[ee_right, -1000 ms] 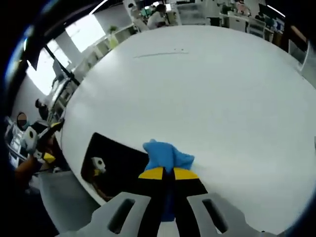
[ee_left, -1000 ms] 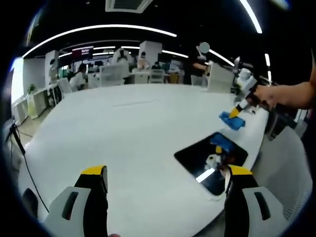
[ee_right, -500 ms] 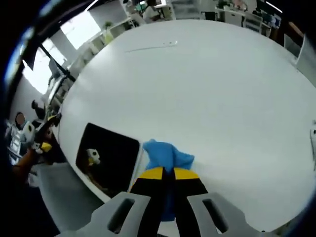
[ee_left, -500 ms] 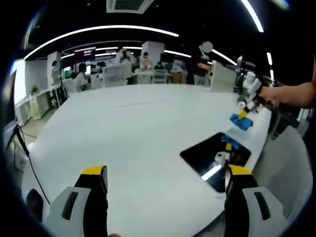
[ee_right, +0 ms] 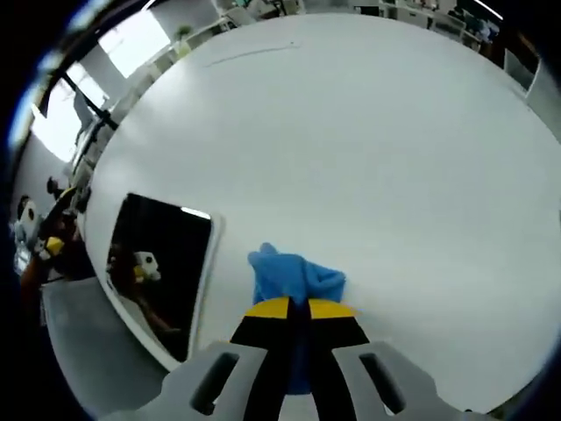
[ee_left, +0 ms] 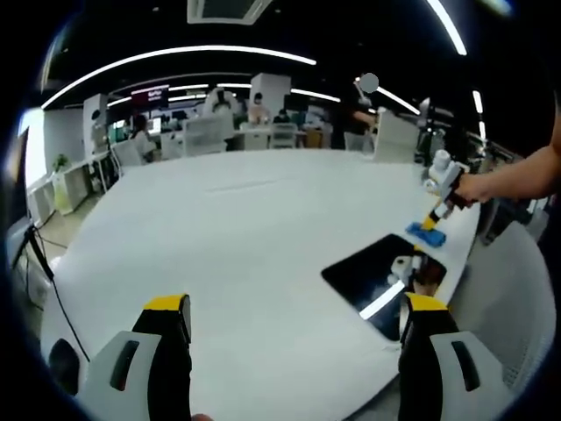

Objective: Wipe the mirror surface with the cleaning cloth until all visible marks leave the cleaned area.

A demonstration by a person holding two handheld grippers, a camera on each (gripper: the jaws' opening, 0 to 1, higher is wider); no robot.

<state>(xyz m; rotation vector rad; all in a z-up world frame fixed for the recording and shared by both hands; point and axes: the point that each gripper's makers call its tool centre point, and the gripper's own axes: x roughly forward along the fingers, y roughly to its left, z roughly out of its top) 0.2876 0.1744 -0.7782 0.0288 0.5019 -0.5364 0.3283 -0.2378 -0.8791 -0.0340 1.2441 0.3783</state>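
A dark rectangular mirror (ee_left: pixel 381 279) lies flat on the white table (ee_left: pixel 245 237) near its right edge; in the right gripper view the mirror (ee_right: pixel 162 267) sits to the left. My right gripper (ee_right: pixel 296 309) is shut on a blue cleaning cloth (ee_right: pixel 294 279), which rests on the white table just right of the mirror. The left gripper view has that cloth (ee_left: pixel 425 233) beyond the mirror's far end, under the right gripper (ee_left: pixel 436 216) held by a person's hand. My left gripper (ee_left: pixel 294 307) is open over the table's near side, nothing between its jaws.
The white table (ee_right: pixel 368 149) is broad and bare. Its rounded edge runs close behind the mirror. Desks, chairs and several people fill the office at the back (ee_left: pixel 219 123).
The right gripper and cloth have come down onto the table beyond the mirror. In the right gripper view the mirror has swung further left and nearer. The left gripper stays open and still.
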